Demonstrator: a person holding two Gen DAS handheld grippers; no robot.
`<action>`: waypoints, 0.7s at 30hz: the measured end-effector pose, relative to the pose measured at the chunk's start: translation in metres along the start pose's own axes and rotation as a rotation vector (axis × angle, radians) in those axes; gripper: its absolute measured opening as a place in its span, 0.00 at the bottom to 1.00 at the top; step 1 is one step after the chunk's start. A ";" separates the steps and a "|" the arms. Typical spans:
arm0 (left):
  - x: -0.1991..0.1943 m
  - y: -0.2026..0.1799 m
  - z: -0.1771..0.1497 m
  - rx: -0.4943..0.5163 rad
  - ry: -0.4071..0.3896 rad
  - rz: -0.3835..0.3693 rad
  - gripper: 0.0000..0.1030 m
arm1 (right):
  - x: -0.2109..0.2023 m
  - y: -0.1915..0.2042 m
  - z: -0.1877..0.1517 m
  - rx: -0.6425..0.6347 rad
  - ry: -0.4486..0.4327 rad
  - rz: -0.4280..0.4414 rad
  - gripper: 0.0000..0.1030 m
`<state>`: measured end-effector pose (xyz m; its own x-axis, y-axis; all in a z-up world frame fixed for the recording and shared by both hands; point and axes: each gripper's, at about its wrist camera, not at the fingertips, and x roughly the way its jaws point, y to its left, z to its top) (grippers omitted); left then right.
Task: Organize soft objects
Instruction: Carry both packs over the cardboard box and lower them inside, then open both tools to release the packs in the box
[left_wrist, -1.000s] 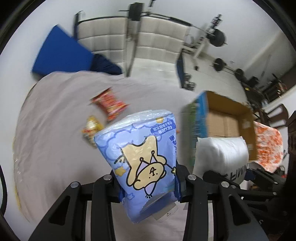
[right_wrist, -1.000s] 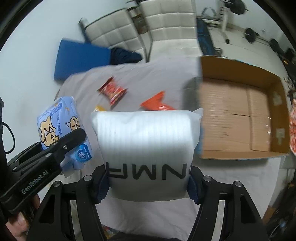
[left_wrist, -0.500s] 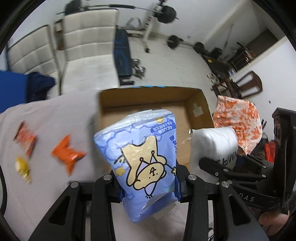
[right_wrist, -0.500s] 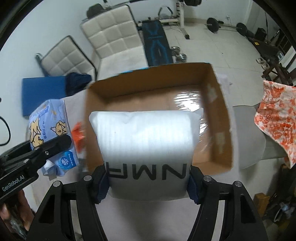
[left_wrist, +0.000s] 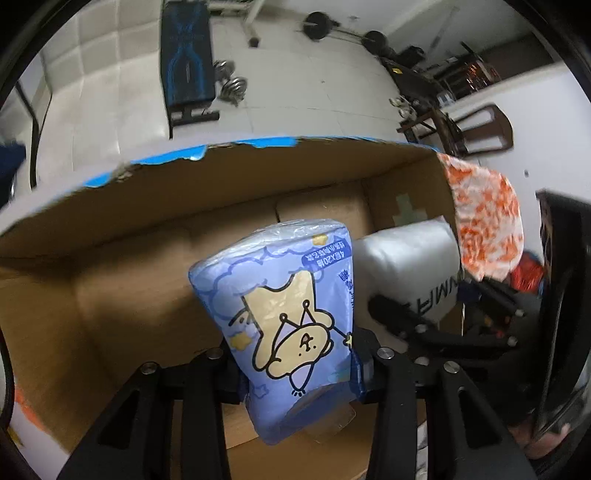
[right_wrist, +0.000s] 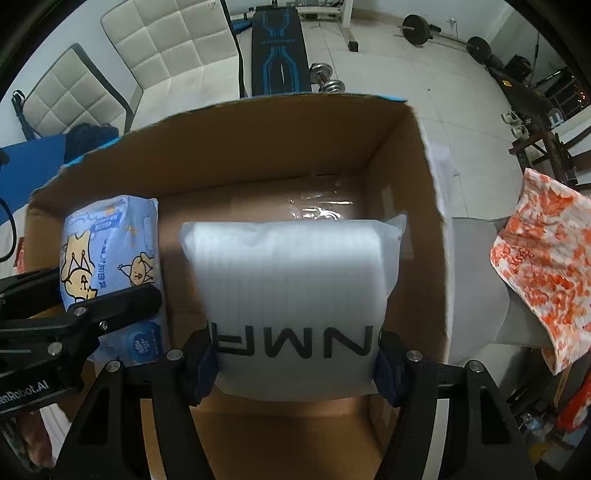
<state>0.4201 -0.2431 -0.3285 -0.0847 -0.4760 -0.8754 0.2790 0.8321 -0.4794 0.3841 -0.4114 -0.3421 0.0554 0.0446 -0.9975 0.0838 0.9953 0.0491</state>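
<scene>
My left gripper (left_wrist: 299, 373) is shut on a blue tissue pack (left_wrist: 288, 306) with a cartoon bear, held inside the open cardboard box (left_wrist: 147, 206). My right gripper (right_wrist: 295, 358) is shut on a white foam-wrapped pillow pack (right_wrist: 291, 288), also held inside the box (right_wrist: 258, 147), to the right of the tissue pack (right_wrist: 110, 258). In the left wrist view the white pack (left_wrist: 410, 266) sits right of the tissue pack, with the right gripper (left_wrist: 424, 325) on it. In the right wrist view the left gripper (right_wrist: 92, 310) holds the tissue pack at the box's left side.
An orange-and-white patterned cloth (right_wrist: 546, 269) hangs to the right of the box. Beyond the box are padded chairs (right_wrist: 159, 48), a weight bench (right_wrist: 280, 55) and dumbbells (right_wrist: 325, 81) on a tiled floor. The box's bare bottom (right_wrist: 295, 192) shows ahead.
Both grippers have moved forward and down into the box with their packs; the box now fills both views and the table with snack bags has left sight.
</scene>
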 end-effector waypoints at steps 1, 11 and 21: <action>0.004 0.002 0.004 -0.017 0.003 -0.021 0.37 | 0.005 0.000 0.004 -0.002 0.006 0.004 0.68; 0.028 0.004 0.025 -0.090 0.037 -0.009 0.40 | 0.020 0.012 0.034 -0.035 0.022 -0.009 0.70; 0.021 0.006 0.019 -0.107 0.005 0.142 0.70 | 0.020 0.023 0.046 -0.049 0.013 -0.046 0.81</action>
<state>0.4378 -0.2534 -0.3485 -0.0563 -0.3504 -0.9349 0.1852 0.9165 -0.3546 0.4327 -0.3920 -0.3584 0.0398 -0.0004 -0.9992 0.0374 0.9993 0.0011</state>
